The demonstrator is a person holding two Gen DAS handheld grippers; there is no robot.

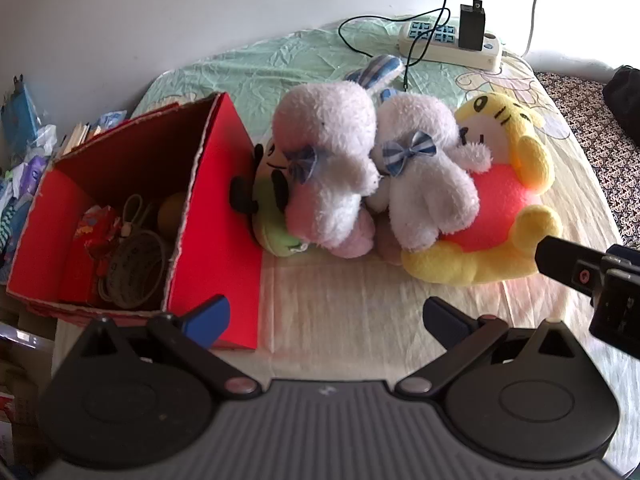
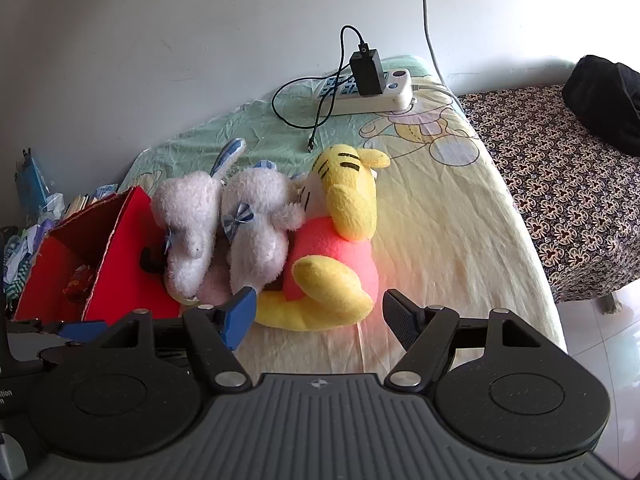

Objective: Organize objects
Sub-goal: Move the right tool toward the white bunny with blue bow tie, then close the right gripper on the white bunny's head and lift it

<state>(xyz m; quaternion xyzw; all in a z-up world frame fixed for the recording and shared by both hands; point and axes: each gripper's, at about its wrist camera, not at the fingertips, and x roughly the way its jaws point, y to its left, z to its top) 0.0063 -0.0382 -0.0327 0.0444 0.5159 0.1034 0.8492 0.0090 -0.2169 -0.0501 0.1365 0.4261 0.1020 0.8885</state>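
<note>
The right gripper [image 2: 318, 316] hangs with its jaws spread wide and empty, low over the bed, and the yellow tiger plush [image 2: 336, 248] lies just ahead of it, its yellow legs all but between the fingers. The left gripper [image 1: 326, 320] is likewise parted and holds nothing, facing bare sheet in front of the toy pile, so the right hand is judged nearer to the tiger. The tiger lies on its side, long axis running away from the right gripper toward the wall, head farthest; a grasp across the pink belly looks the likely approach. Pressed against it to the left are two white fluffy plush animals [image 1: 376, 168] with striped blue bows, and a green toy [image 1: 276, 216] is wedged against the red cardboard box [image 1: 218, 216], which stands open at the bed's left and already holds cords and small items. All the toys are soft, shaggy and squashable. A power strip [image 2: 368, 92] lies well apart near the wall.
</note>
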